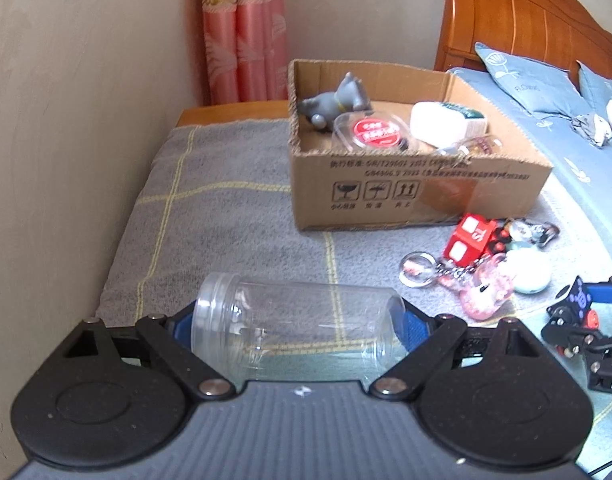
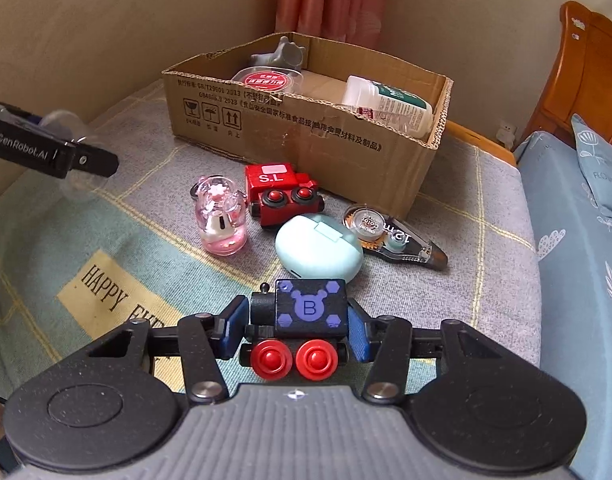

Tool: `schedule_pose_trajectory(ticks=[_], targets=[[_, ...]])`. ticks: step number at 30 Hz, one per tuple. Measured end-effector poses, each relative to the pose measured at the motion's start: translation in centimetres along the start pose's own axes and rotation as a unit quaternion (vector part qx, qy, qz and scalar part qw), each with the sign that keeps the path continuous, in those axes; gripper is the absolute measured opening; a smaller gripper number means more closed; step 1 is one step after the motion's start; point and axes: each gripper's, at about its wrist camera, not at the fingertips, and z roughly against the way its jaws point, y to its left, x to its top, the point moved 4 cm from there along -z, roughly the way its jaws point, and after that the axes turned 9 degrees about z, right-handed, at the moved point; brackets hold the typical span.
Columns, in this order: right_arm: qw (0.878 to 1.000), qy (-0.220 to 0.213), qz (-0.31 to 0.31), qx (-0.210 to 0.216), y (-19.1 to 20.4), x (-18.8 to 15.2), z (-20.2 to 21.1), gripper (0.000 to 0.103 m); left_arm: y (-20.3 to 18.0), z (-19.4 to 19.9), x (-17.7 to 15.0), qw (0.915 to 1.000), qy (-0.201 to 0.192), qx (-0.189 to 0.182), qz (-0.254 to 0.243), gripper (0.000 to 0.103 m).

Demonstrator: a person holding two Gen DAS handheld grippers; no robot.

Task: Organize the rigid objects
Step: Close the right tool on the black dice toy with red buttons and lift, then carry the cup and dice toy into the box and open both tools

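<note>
both jaws grip: clear jar (image 1: 293, 328), black toy train (image 2: 301, 328).

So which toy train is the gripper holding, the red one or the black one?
The black toy train with the purple B, squeezed between the right gripper fingers. The red toy train marked S.L sits free by the cardboard box.

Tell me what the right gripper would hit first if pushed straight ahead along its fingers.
Probably the mint-green oval case, lying just beyond the black wooden toy train that the right gripper clamps; depth is uncertain.
</note>
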Motion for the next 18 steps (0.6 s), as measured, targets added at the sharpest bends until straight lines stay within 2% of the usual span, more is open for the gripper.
schedule_pose_trajectory(ticks=[9, 13, 18], targets=[[0.999, -0.029, 0.018, 0.017, -1.0, 1.6, 2.0, 0.056, -2.6, 1.2, 3.2, 0.9988, -0.019, -0.039, -0.024, 0.091], [0.999, -0.046, 0.021, 0.021, -2.1, 3.5, 2.9, 0.056, -4.1, 1.1, 6.0, 0.9973, -0.026, -0.059, -0.035, 0.091], [0.996, -0.076, 0.032, 0.028, -3.7, 6.9, 3.6, 0.056, -5.9, -0.3, 10.7, 0.9958, -0.035, -0.065, -0.054, 0.091]])
